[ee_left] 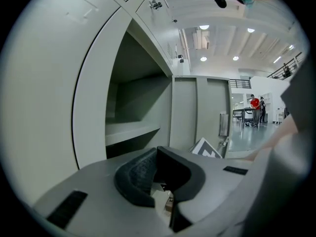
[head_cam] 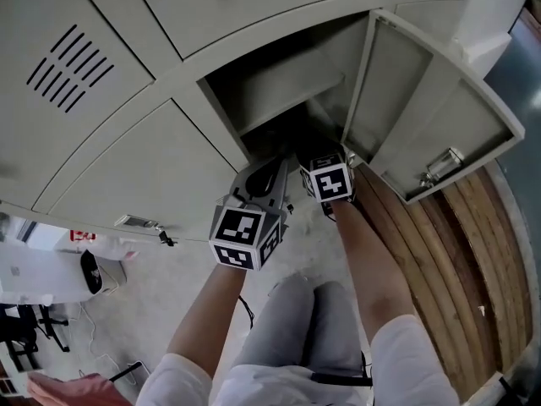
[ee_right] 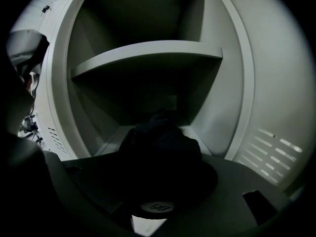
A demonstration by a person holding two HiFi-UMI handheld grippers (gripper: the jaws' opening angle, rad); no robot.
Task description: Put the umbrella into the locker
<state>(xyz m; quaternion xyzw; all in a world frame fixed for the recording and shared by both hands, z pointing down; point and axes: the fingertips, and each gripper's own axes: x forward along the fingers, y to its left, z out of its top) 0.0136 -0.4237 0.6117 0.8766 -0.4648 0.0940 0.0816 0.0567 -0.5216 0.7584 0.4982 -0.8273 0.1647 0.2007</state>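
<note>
Umbrella going into the open locker, low compartment

Left gripper [ee_left: 158,150] sits nearest, jaw tips together with nothing in them, just outside the opening. Right gripper [head_cam: 321,166] is past the door [head_cam: 423,117], clamped on the dark folded umbrella [ee_right: 160,147], which pokes into the locker [head_cam: 279,83] under the shelf [ee_right: 148,53]. Can't tell if it touches the floor in there.
</note>
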